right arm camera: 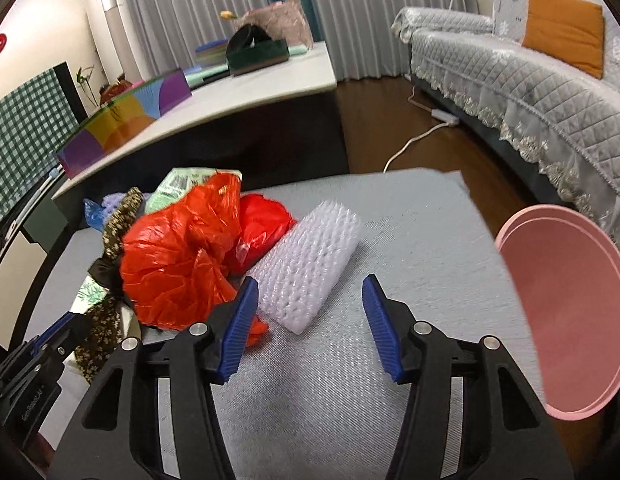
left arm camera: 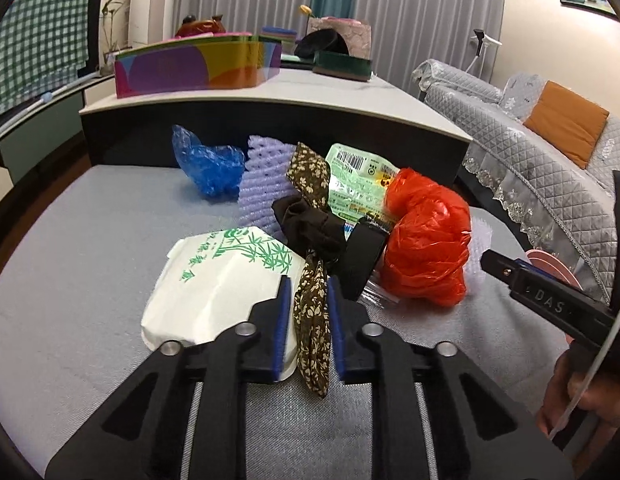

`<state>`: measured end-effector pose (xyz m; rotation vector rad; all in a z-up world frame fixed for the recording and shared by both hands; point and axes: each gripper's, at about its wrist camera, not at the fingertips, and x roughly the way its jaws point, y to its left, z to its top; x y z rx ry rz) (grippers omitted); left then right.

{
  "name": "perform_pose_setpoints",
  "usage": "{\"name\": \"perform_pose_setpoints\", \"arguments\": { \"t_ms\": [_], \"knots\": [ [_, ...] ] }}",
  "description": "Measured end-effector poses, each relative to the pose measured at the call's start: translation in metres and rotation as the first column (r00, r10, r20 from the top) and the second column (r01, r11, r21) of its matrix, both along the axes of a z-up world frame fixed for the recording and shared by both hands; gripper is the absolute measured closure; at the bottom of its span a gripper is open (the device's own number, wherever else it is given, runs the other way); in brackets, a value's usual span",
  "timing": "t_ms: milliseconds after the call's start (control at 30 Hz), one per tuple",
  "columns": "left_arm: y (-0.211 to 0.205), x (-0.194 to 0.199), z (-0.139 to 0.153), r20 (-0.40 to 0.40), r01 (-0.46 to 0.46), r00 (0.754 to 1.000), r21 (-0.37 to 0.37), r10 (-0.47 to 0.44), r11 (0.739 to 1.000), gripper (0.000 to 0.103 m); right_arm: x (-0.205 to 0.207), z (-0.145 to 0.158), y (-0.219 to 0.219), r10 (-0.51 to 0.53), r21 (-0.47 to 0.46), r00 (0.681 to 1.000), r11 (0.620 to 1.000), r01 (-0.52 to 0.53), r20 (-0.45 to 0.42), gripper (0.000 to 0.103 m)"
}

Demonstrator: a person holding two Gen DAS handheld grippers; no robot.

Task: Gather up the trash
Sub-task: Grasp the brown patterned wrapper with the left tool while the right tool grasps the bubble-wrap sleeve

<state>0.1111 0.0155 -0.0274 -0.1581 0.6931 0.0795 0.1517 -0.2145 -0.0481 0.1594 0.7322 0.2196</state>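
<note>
Bare grey mat (right arm camera: 410, 240) lay open rightward toward the pink bin (right arm camera: 566, 312). The left gripper (left arm camera: 308, 300) had narrowed around the floral cloth strip (left arm camera: 312, 320), running lengthwise between its pads; the right gripper (right arm camera: 310, 304) stood wide, empty.

A heap of trash lies on the grey mat (left arm camera: 89, 264): paper box (left arm camera: 217, 284) at left, floral cloth strip (left arm camera: 310, 308) beside it, crumpled plastic bag (right arm camera: 177, 264) further right, bubble wrap (right arm camera: 310, 264) rightmost. Behind stands a low table (left arm camera: 310, 96).

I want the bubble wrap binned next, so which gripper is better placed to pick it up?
The right gripper. Its jaws stand open with the bubble wrap just ahead between them, and the pink bin is beside it. The left gripper already straddles the floral cloth strip.
</note>
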Motion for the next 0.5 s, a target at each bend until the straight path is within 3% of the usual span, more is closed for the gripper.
{"name": "perform_pose_setpoints", "arguments": {
  "t_ms": [100,267,500],
  "knots": [
    [0.0,0.001,-0.002,-0.012,0.004,1.0,-0.006,-0.004,1.0,0.094,0.007,-0.006,0.002,0.004,0.016,1.0,1.0,-0.004,-0.027,0.053],
    [0.003,0.001,-0.005,-0.027,0.005,1.0,-0.006,-0.005,1.0,0.1,0.014,-0.014,0.007,0.024,0.028,0.998,0.999,-0.022,-0.065,0.086],
    [0.0,-0.004,0.005,0.001,0.03,1.0,0.005,-0.03,1.0,0.1,-0.001,0.008,0.005,0.023,0.006,1.0,1.0,-0.023,0.011,0.091]
  ]
}}
